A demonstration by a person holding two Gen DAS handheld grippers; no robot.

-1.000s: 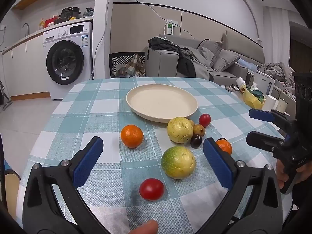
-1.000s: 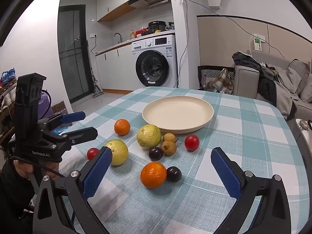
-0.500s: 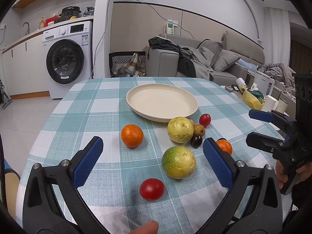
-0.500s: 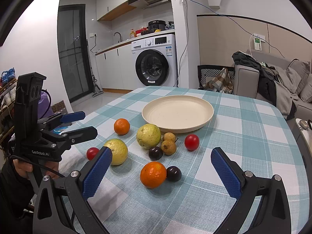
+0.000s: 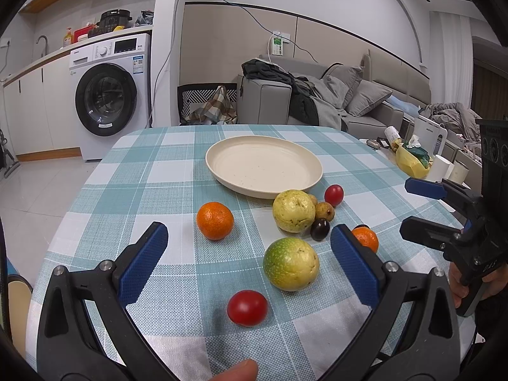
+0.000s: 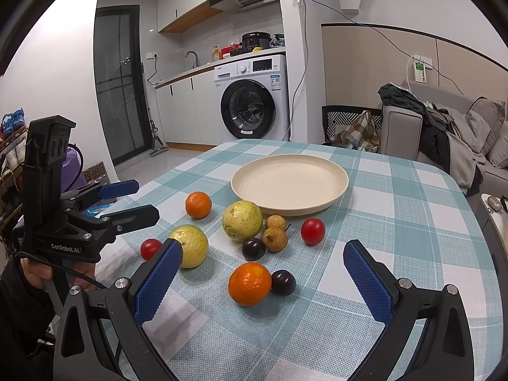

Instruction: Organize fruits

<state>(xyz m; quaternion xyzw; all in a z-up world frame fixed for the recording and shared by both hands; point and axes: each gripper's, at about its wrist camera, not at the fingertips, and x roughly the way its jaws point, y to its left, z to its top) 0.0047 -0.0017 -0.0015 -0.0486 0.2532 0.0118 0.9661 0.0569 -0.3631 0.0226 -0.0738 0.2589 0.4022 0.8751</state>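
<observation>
An empty cream plate (image 5: 263,165) (image 6: 289,181) sits mid-table on the checked cloth. In front of it lie two yellow-green guavas (image 5: 293,211) (image 5: 290,263), two oranges (image 5: 215,224) (image 6: 250,283), two red tomatoes (image 5: 247,307) (image 6: 312,230), two dark plums (image 6: 253,248) (image 6: 283,282) and two small brown fruits (image 6: 275,238). My left gripper (image 5: 247,260) is open and empty, low over the near tomato. My right gripper (image 6: 262,273) is open and empty, around the near orange. Each gripper shows in the other's view (image 5: 444,219) (image 6: 104,206).
The table edge (image 5: 63,231) drops to a tiled floor on the left. A washing machine (image 5: 111,95) and a sofa (image 5: 333,101) stand behind. Cups and a yellow bag (image 5: 412,158) sit on a side surface to the right.
</observation>
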